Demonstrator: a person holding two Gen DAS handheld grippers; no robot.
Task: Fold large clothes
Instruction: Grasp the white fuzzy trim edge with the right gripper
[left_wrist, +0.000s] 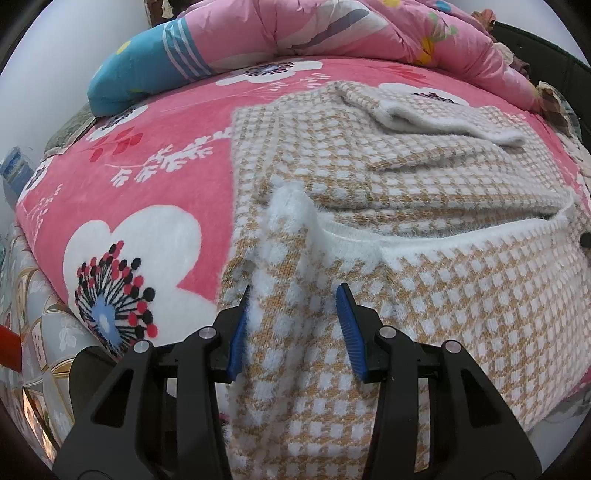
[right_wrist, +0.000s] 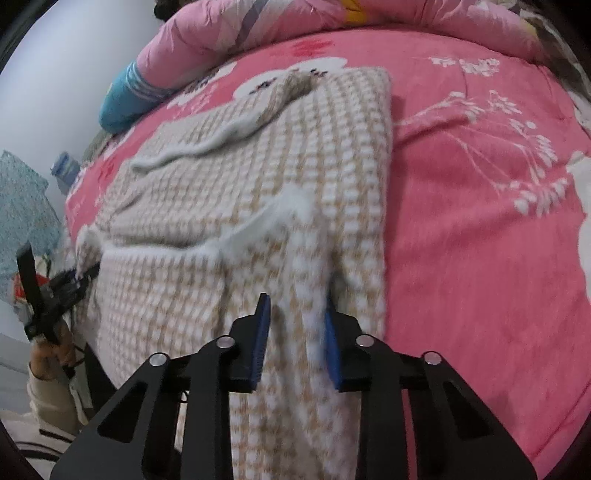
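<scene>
Your checked sweater (left_wrist: 424, 295) lies on the pink bed (left_wrist: 159, 192), sleeves folded in. Your left gripper (left_wrist: 293, 306) and right gripper (right_wrist: 295, 314) each pinch its near hem. Next, lift both evenly and carry it toward the collar.

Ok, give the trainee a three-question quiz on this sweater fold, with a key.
1. True or false: the checked sweater lies on a plain blue sheet.
2. What does the left hand-held gripper have between its fingers?
A) the pillow
B) a fold of the sweater
C) nothing
3. Name the trim colour along the sweater's edges.

Key:
1. False: it lies on a pink floral blanket.
2. B.
3. White. The right hand-held gripper likewise has sweater fabric between its fingers.
</scene>
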